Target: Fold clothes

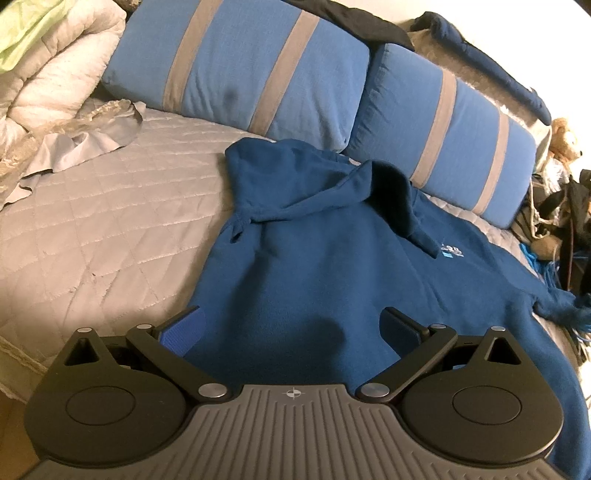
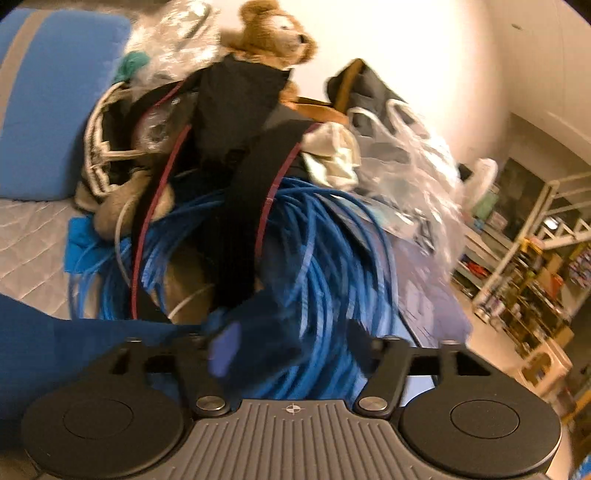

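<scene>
A dark blue hoodie lies spread on the grey quilted bed cover, its hood toward the pillows and a small logo on the chest. My left gripper hovers over the hoodie's lower body, open, with nothing between its blue pads. In the blurred right wrist view, the right gripper stands with its jaws wide apart. A blue hoodie sleeve comes in from the lower left. Its end lies between the jaws beside the left pad, and the right finger is clear of it.
Two blue pillows with grey stripes line the head of the bed. A white duvet is bunched at the left. At the right edge sit a coil of blue cable, black straps, plastic bags and a teddy bear.
</scene>
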`<control>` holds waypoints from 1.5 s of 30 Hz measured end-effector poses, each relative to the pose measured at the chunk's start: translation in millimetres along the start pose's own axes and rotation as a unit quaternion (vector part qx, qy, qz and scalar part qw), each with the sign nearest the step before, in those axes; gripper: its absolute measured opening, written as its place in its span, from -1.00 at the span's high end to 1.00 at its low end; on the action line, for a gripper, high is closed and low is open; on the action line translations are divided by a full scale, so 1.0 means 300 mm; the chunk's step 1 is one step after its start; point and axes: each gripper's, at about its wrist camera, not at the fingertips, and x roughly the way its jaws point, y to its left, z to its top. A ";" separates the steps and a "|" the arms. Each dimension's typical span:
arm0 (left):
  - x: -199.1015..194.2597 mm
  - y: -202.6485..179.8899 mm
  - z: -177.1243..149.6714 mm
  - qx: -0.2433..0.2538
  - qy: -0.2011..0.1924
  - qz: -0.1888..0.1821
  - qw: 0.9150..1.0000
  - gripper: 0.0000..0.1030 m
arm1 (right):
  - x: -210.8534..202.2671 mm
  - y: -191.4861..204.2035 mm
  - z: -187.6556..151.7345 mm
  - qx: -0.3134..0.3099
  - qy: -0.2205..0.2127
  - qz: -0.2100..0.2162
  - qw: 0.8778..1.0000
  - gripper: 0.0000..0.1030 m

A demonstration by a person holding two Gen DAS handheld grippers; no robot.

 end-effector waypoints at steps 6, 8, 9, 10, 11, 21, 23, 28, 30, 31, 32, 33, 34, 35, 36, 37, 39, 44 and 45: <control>0.005 -0.004 0.004 0.008 0.004 -0.001 1.000 -1.00 | -0.148 -0.010 -0.013 0.023 -0.015 0.045 0.999 -1.00; 0.006 -0.004 0.006 0.011 0.007 -0.005 1.000 -1.00 | -0.209 0.014 -0.014 0.024 -0.013 0.097 0.995 -1.00; 0.007 -0.004 0.007 0.012 0.009 -0.007 1.000 -1.00 | -0.244 0.037 -0.014 0.022 -0.014 0.125 0.992 -1.00; 0.007 -0.004 0.008 0.014 0.010 -0.008 1.000 -1.00 | -0.279 0.063 -0.015 0.020 -0.014 0.153 0.988 -1.00; 0.008 -0.004 0.009 0.015 0.011 -0.010 1.000 -1.00 | -0.315 0.090 -0.015 0.019 -0.015 0.180 0.983 -1.00; -0.067 -0.045 0.211 0.085 -0.062 -0.010 0.994 -0.99 | -0.712 0.470 -0.037 -0.027 -0.022 0.428 0.903 -1.00; -0.057 -0.069 0.259 0.117 -0.071 -0.006 0.991 -0.99 | -0.781 0.538 -0.052 -0.035 -0.024 0.454 0.890 -1.00; 0.032 -0.127 0.341 0.193 -0.052 -0.019 0.980 -0.99 | -0.893 0.688 -0.095 -0.034 -0.014 0.505 0.862 -1.00; 0.082 -0.143 0.360 0.217 -0.029 -0.033 0.975 -0.99 | -0.923 0.747 -0.117 -0.031 -0.001 0.524 0.851 -1.00; 0.111 -0.155 0.366 0.230 -0.019 -0.037 0.972 -0.99 | -0.937 0.773 -0.127 -0.029 0.004 0.533 0.846 -1.00; 0.140 -0.166 0.371 0.243 -0.008 -0.040 0.969 -0.99 | -0.948 0.796 -0.135 -0.027 0.009 0.540 0.841 -1.00; 0.172 -0.176 0.373 0.254 0.002 -0.041 0.966 -0.96 | -0.959 0.817 -0.143 -0.026 0.013 0.545 0.838 -1.00; 0.205 -0.185 0.373 0.264 0.010 -0.041 0.964 -0.92 | -0.967 0.835 -0.152 -0.027 0.017 0.548 0.836 -1.00; 0.235 -0.190 0.372 0.270 0.020 -0.042 0.962 -0.81 | -0.974 0.853 -0.160 -0.031 0.020 0.547 0.836 -1.00; 0.267 -0.193 0.372 0.272 0.029 -0.042 0.961 -0.79 | -0.980 0.871 -0.168 -0.035 0.023 0.547 0.836 -1.00; 0.302 -0.196 0.371 0.274 0.039 -0.041 0.960 -0.78 | -0.985 0.884 -0.173 -0.039 0.024 0.545 0.837 -1.00; 0.365 -0.193 0.372 0.273 0.054 -0.038 0.960 -0.62 | -0.986 0.894 -0.174 -0.045 0.025 0.539 0.841 -1.00; 0.533 -0.172 0.377 0.256 0.099 -0.020 0.961 -0.20 | -0.969 0.906 -0.182 -0.044 0.038 0.545 0.836 -1.00; 0.566 -0.170 0.376 0.254 0.108 -0.015 0.961 -0.10 | -0.966 0.910 -0.183 -0.045 0.042 0.546 0.835 -1.00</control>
